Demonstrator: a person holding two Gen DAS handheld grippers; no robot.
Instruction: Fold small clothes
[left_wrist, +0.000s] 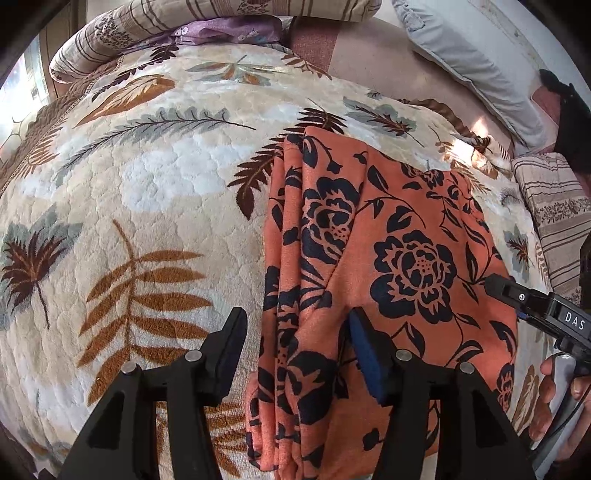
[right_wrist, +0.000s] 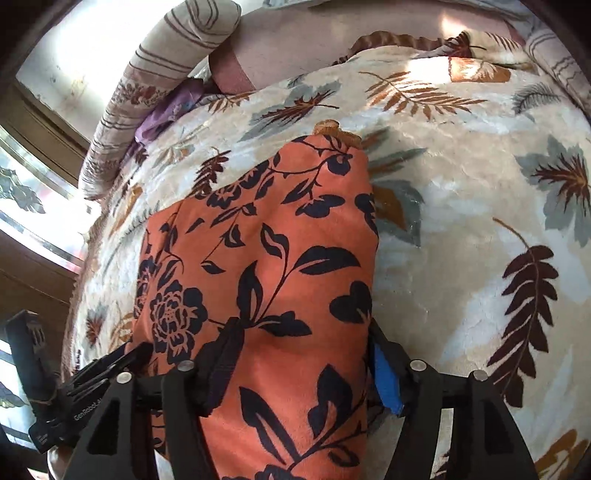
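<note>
The left gripper (left_wrist: 295, 332) is hanging wide over the cloth's (left_wrist: 388, 258) pleats; the right gripper (right_wrist: 303, 347) is straddling it, also wide, risking bunching layers.

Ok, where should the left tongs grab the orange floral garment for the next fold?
Take the layered left edge of the orange floral garment, coming in low from the near side. The open left tongs already straddle it, and the stacked folds give a ridge to pinch.
</note>
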